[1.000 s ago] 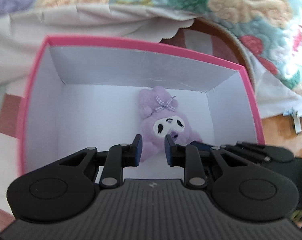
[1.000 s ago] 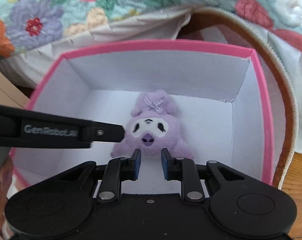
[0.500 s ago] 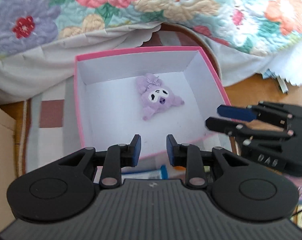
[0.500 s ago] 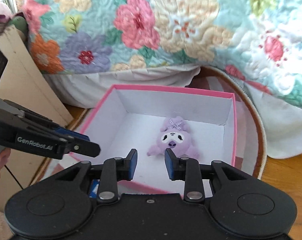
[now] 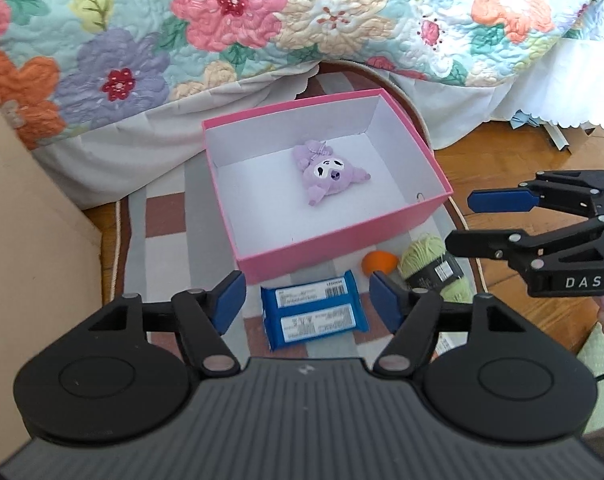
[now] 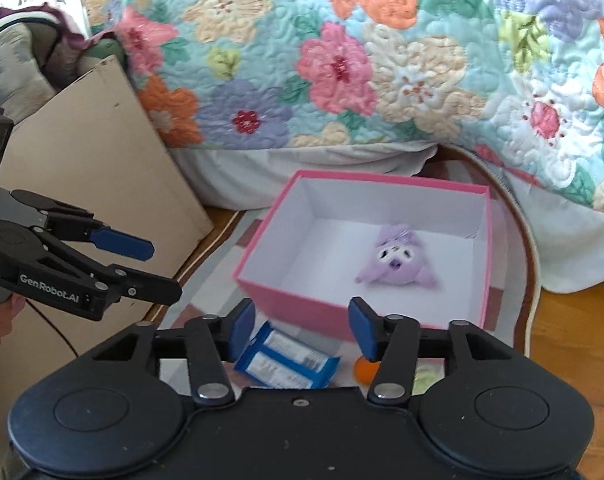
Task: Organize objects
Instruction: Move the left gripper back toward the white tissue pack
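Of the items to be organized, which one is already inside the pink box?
The purple plush toy; the blue packets, orange ball and green yarn lie outside on the rug.

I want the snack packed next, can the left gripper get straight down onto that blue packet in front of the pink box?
Probably yes. The blue packet lies flat and uncovered below the left gripper, whose jaws are opening with nothing between them.
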`<state>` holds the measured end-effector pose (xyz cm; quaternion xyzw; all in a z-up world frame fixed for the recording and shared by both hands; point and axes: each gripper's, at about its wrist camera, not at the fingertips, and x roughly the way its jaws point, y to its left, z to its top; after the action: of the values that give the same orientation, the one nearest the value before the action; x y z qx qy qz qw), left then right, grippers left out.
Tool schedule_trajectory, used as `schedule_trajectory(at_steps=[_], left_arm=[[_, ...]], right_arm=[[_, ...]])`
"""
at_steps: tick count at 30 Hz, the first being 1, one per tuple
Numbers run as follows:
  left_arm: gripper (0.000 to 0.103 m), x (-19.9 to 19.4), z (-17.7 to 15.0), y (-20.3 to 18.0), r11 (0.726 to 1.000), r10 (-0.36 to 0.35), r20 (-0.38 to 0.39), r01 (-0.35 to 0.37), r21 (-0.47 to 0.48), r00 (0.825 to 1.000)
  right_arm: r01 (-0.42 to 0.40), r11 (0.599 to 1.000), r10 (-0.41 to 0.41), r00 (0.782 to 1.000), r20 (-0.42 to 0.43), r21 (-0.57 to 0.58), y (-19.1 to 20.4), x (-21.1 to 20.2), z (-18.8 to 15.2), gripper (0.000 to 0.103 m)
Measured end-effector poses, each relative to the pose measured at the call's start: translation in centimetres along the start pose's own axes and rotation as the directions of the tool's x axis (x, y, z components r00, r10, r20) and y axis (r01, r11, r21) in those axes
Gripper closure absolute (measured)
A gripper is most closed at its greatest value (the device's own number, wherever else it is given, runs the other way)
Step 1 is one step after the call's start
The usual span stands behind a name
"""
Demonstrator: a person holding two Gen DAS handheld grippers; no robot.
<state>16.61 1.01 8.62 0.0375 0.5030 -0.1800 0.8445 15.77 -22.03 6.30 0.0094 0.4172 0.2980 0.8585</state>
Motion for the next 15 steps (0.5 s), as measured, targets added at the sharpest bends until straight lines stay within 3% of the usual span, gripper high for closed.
schedule_trajectory(at_steps=[3,7,11,15], left_arm=[[0.025,-1.8,-0.9,-0.4,1.000,-0.015,0.036,0.014,0.022,0.999],[0.023,-3.0,-2.3,-1.0,0.999,-0.009,0.071,0.006,0.053,0.997],[0.022,-2.9,-3.9,-0.8,0.999,0.012,0.085,-0.016,0.040,0.996],[0.022,-1.9,-5.4,0.5,0.999,-0.021,0.047,0.023,-0.031,0.999]], right_arm=[[-0.020,1.000,0.019,1.000,-0.007,-0.010,1.0,-0.7,-0.5,0.031],[-0.050,0.995,0.049,0.999,-0.023,-0.084,3.0,-1.7,-1.7,0.018],[-0.081,0.984,0.071,0.995,-0.065,-0.157,4.8,-1.6,-3.4,0.015],[-0.125,0.967,0.104,0.989,-0.106,-0.222,6.3,-1.4,-5.4,0.014]])
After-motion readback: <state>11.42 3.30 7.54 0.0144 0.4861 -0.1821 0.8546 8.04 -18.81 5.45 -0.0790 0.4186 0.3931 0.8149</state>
